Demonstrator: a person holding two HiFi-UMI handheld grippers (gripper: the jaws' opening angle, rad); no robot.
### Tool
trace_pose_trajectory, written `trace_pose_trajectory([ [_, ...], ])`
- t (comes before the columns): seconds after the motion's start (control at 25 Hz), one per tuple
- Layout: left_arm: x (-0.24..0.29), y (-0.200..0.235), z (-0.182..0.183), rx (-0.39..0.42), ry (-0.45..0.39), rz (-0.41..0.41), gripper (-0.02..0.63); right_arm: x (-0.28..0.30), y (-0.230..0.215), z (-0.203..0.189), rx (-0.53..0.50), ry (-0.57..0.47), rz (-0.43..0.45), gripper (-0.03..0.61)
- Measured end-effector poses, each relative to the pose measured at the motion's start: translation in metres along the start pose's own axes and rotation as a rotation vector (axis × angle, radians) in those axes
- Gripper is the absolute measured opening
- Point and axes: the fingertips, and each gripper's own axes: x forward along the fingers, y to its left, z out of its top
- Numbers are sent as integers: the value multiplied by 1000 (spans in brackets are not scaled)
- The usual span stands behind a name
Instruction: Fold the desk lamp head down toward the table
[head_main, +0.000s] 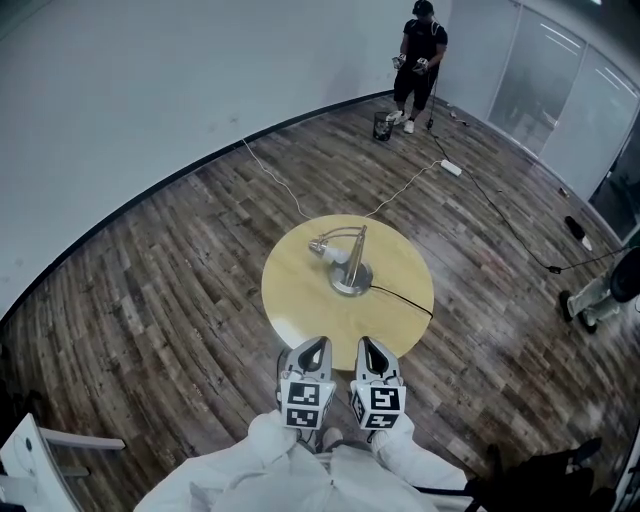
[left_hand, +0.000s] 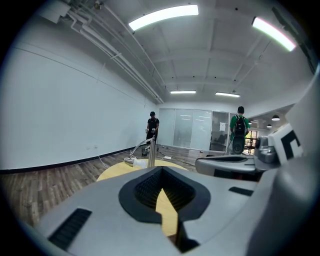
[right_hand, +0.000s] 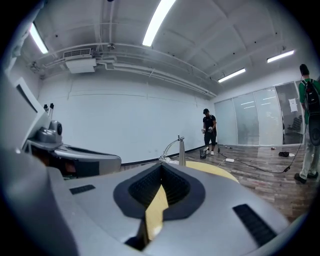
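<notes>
Head view: a desk lamp (head_main: 345, 262) stands at the round table's (head_main: 300, 310) centre, its head bent low toward the left edge. The left gripper (head_main: 313, 352) and right gripper (head_main: 372, 352) hover side by side at the near edge.
Left gripper view: jaws closed, holding nothing.
Right gripper view: jaws closed, holding nothing.

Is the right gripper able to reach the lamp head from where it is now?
Probably yes. Nothing stands on the table between the right gripper and the lamp head; the post stands beside it, not in front. The jaws are shut and must open first.
</notes>
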Motion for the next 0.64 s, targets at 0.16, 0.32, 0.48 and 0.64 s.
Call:
trace_pose_trajectory([
  [0.16, 4, -2, 0, 2, 8, -4, 0, 3, 0, 3, -13, -5, 8, 12],
  [0.32, 8, -5, 3, 8, 0, -8, 0, 4, -3, 3, -19, -7, 7, 12],
  [0.48, 11, -9, 11, -9, -1, -10, 0, 4, -7, 5, -24, -9, 9, 12],
  [0.64, 12, -12, 15, -15, -5, -12, 0, 2, -9, 7, -52, -13, 11, 12],
])
